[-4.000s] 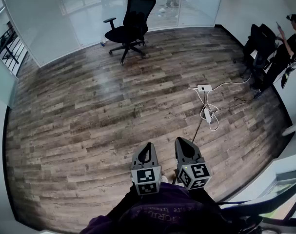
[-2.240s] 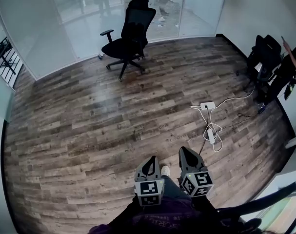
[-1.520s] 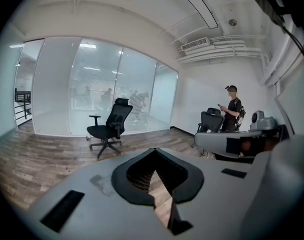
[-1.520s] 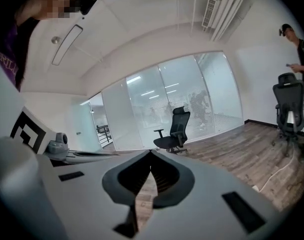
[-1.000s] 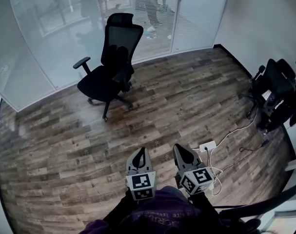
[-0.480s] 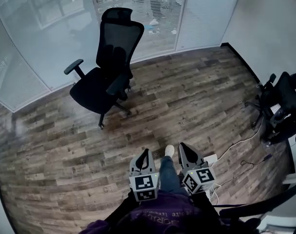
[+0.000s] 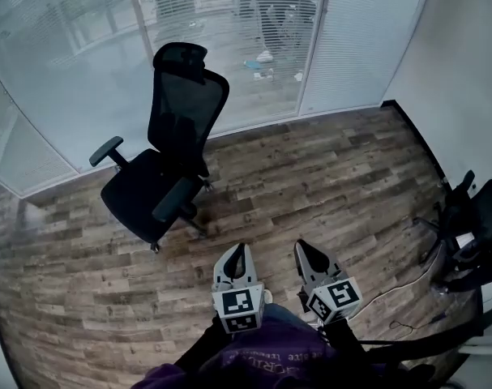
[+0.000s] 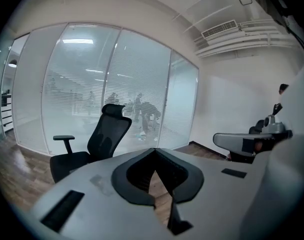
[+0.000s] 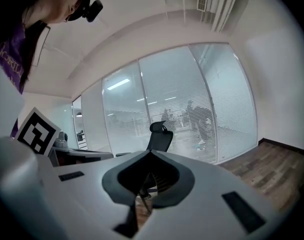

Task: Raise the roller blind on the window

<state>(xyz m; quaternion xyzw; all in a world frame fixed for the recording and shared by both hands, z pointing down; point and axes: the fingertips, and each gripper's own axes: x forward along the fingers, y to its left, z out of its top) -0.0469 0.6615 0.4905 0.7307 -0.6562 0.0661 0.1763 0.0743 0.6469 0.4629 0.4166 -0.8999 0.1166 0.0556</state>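
Both grippers held side by side over the near edge of the wood floor point(image 7: 327, 177), pointing toward the glass wall.

Left gripper point(image 7: 238, 250): jaws closed tip to tip, nothing between them; confirmed in the left gripper view point(image 8: 154, 149).

Right gripper point(image 7: 302, 246): jaws likewise pressed together and empty; confirmed in the right gripper view point(image 9: 149, 153).

Blind point(image 7: 355, 47): hangs down across the glass panels along the far edge of the floor, slats visible right down to the floor line. Well apart from both grippers; neither touches it.

Black office chair point(image 7: 168, 168): stands between the grippers and the glass, toward the far left of the floor, back upright.

A second dark chair point(image 7: 472, 225) sits at the right edge, and a cable point(image 7: 408, 278) lies on the floor near it.
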